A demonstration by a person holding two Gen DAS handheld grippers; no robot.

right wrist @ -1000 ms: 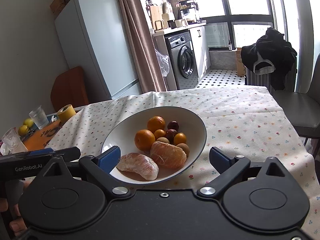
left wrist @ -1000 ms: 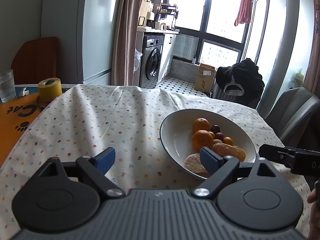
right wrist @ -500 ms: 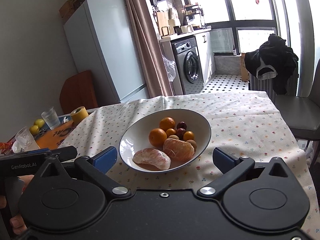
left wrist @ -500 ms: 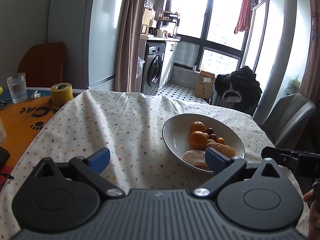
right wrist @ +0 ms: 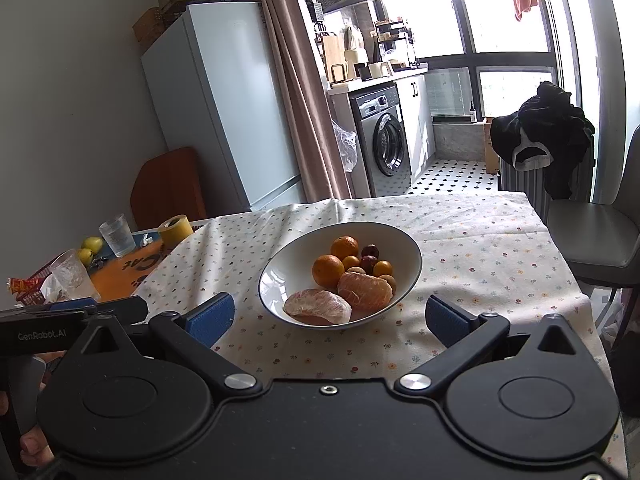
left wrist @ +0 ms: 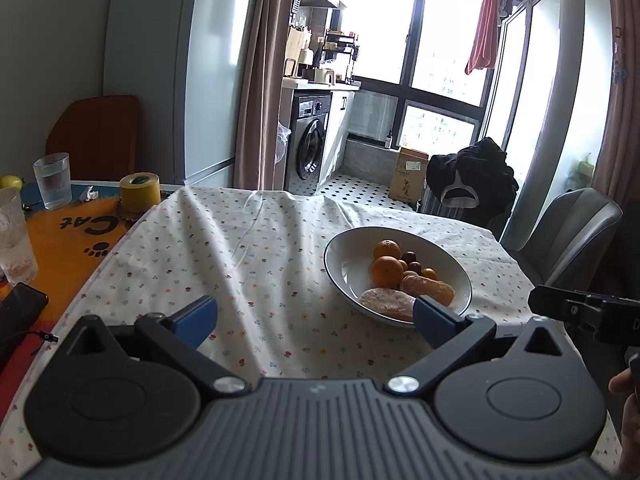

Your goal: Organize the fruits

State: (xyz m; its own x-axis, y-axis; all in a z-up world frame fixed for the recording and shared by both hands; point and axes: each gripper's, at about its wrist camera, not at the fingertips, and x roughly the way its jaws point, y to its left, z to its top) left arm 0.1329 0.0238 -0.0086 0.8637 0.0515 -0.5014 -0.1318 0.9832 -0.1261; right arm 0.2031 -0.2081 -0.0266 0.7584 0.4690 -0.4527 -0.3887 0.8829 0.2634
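A white bowl (right wrist: 280, 276) (left wrist: 348, 256) stands on the flowered tablecloth and holds two oranges (right wrist: 328, 270), two peeled citrus pieces (right wrist: 318, 307), small yellow fruits and dark red ones (right wrist: 369, 260). My right gripper (right wrist: 328, 318) is open, held back from the bowl's near rim, nothing between its fingers. My left gripper (left wrist: 314, 316) is open too, to the left of the bowl, with its right pad just in front of the bowl's near edge. Each gripper's body shows at the edge of the other's view.
At the table's left lie an orange mat (left wrist: 68, 236), a yellow tape roll (left wrist: 140, 192), two glasses (left wrist: 52, 180), a phone (left wrist: 18, 312) and yellow-green fruits (right wrist: 92, 244). A grey chair (right wrist: 592, 240) stands at the right. Bare tablecloth (left wrist: 220, 256) lies left of the bowl.
Both grippers have drawn back and risen from the bowl, so it looks smaller and farther. Both stay open. The fruit in the bowl has not moved.
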